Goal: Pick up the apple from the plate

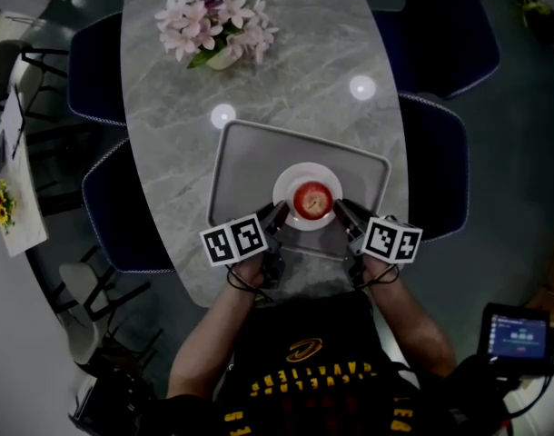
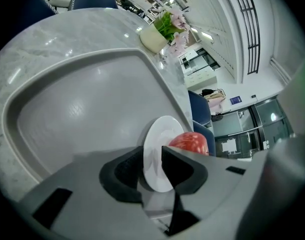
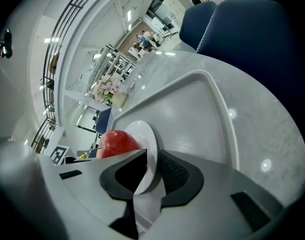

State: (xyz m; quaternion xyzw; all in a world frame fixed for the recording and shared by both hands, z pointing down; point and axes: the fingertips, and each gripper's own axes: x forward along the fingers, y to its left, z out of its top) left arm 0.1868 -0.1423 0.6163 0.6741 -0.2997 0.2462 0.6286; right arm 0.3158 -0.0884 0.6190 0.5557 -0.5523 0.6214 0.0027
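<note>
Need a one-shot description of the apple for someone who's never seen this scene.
On the grey marble table, a grey tray sits at the person's end, with a small white plate in it. The apple sits on that plate: the only red, round thing there.

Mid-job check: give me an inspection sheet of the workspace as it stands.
Surface: grey marbled table, with light reflections on it.
Job's things: red apple sits on the white plate; the plate is on a grey tray.
Clutter: pot of pink flowers at the far end.
Grippers: left gripper and right gripper each appear closed on the plate's rim, on opposite sides; neither holds the apple.
Cables: thin black cables by the wrists.
Surroundings: dark blue chairs around the table; a small lit screen at lower right.
</note>
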